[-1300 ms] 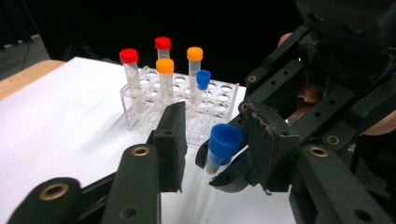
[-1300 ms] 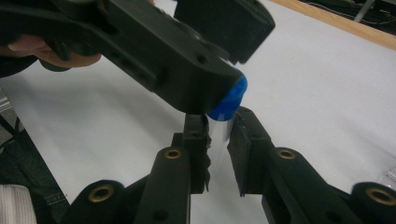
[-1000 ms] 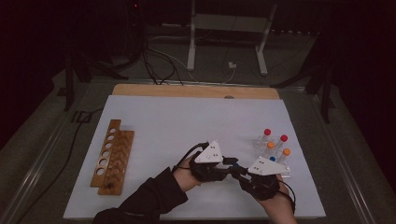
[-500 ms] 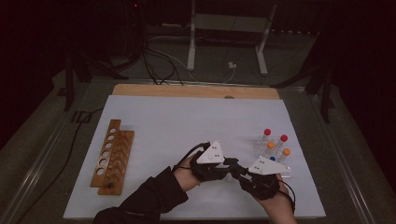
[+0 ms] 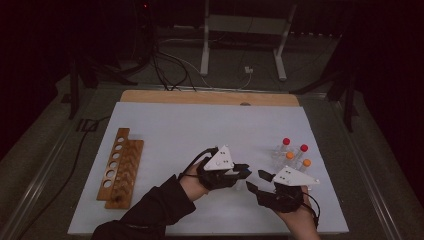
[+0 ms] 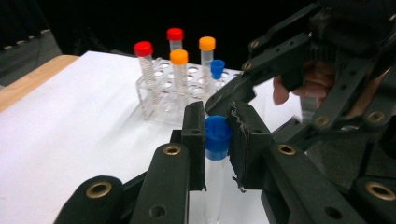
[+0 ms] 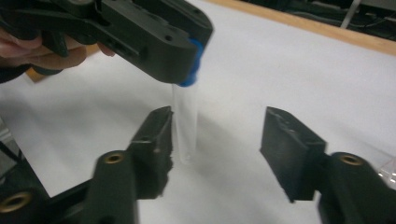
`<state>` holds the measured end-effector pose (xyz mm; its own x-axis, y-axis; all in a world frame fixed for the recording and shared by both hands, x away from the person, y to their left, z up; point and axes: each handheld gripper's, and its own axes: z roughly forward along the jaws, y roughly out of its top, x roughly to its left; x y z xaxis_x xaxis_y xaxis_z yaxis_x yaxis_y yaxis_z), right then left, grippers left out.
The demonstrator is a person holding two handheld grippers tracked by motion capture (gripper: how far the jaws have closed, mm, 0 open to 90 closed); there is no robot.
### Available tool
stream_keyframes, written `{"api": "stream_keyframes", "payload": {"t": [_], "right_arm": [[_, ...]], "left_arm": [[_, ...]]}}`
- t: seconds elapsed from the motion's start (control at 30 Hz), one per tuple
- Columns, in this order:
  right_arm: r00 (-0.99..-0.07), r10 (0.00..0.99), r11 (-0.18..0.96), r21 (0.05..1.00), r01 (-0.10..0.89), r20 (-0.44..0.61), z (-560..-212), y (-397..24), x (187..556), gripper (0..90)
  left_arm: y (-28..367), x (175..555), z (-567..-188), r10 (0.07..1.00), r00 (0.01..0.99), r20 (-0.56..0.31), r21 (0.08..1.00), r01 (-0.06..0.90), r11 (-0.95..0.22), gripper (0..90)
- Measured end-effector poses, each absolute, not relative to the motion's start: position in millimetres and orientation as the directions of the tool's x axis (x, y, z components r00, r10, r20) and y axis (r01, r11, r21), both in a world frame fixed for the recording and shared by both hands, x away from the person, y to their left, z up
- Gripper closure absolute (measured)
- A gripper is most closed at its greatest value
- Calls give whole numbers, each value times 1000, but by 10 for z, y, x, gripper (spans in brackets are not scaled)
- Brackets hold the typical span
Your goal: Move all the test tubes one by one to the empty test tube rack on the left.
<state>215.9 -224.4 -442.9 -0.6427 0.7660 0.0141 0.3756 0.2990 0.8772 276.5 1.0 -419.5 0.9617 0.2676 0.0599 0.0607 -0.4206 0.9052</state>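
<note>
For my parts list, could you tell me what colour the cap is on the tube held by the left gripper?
Blue: the cap on the clear tube clamped in the left gripper shows best in the left gripper view.

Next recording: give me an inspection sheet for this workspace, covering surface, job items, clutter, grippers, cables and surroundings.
Surface: white mat on a table, wooden edge at the far side.
Job's things: clear plastic tube with blue cap; clear tube rack holding red-, orange- and blue-capped tubes; empty wooden rack at the left.
Clutter: nothing seen.
Grippers: left gripper shut on the tube's blue cap; right gripper jaws have just been opening, the tube body between them, close beside one pad.
Cables: black cable off the table's left; more behind.
Surroundings: dark, a metal stand behind.
</note>
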Motion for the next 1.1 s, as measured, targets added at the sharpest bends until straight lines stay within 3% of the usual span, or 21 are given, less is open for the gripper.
{"api": "stream_keyframes", "payload": {"t": [0.2, 0.53, 1.1], "right_arm": [[-628, 778, 288, 887, 361, 3, -4417, -2242, 2142, 235], [-620, 784, 254, 899, 356, 24, -4428, -2249, 2140, 40], [-641, 766, 228, 909, 349, 54, -4412, -2279, 2131, 0]], "left_arm": [[108, 2791, -4155, 289, 955, 71, 901, 63, -430, 780], [435, 2866, -3981, 356, 929, 96, 897, 74, -436, 780], [1085, 3011, -3734, 501, 856, 132, 901, 107, -420, 780]]}}
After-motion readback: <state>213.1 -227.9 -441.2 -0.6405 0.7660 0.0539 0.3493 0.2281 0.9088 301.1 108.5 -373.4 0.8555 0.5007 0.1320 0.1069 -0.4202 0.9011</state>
